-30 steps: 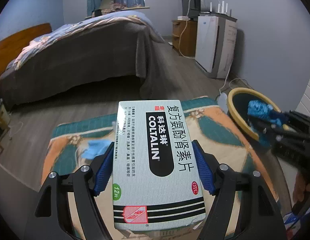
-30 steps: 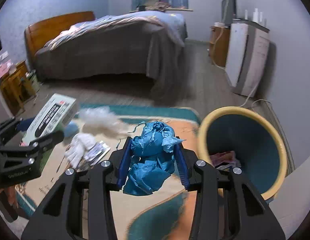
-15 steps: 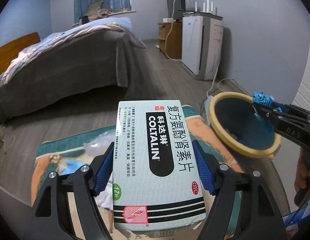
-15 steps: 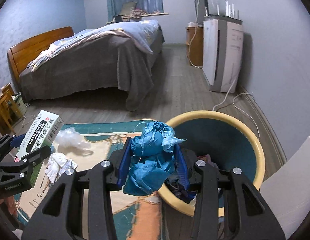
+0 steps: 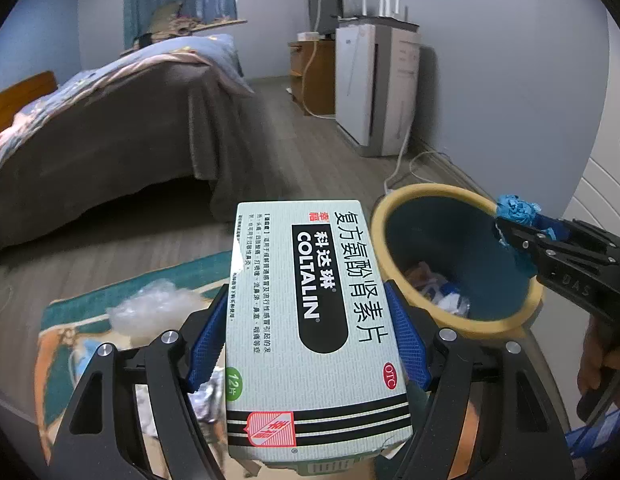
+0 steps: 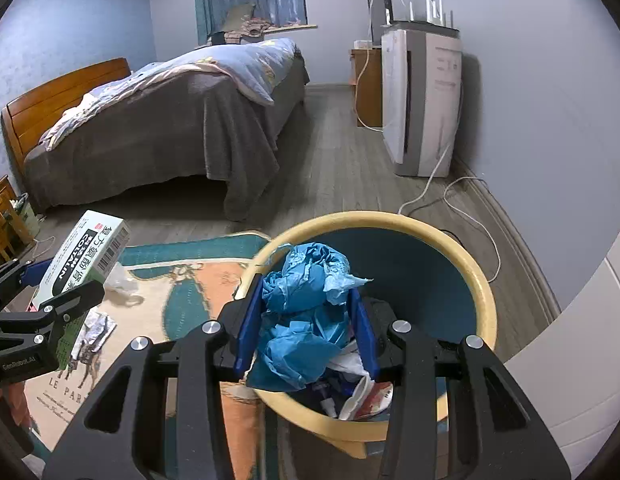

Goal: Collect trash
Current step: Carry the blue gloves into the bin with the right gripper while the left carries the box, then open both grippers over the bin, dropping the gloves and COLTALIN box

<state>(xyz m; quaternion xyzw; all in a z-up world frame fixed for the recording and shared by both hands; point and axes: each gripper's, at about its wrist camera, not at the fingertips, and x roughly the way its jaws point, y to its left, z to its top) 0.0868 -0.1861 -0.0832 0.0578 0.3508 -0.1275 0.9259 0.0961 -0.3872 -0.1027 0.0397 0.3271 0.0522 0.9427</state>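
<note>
My left gripper is shut on a pale green Coltalin medicine box, held above the rug left of the bin; it shows in the right wrist view too. My right gripper is shut on a crumpled blue paper wad and holds it over the mouth of the yellow-rimmed teal trash bin. The left wrist view shows that wad above the bin's far rim. Trash lies in the bin's bottom.
A patterned teal and orange rug carries a clear plastic wad and crumpled foil and paper. A bed stands behind, a white appliance by the right wall with cables on the floor.
Both grippers have moved right toward the bin. The blue wad went from over the rug to over the bin's opening. The box came closer to the bin.
</note>
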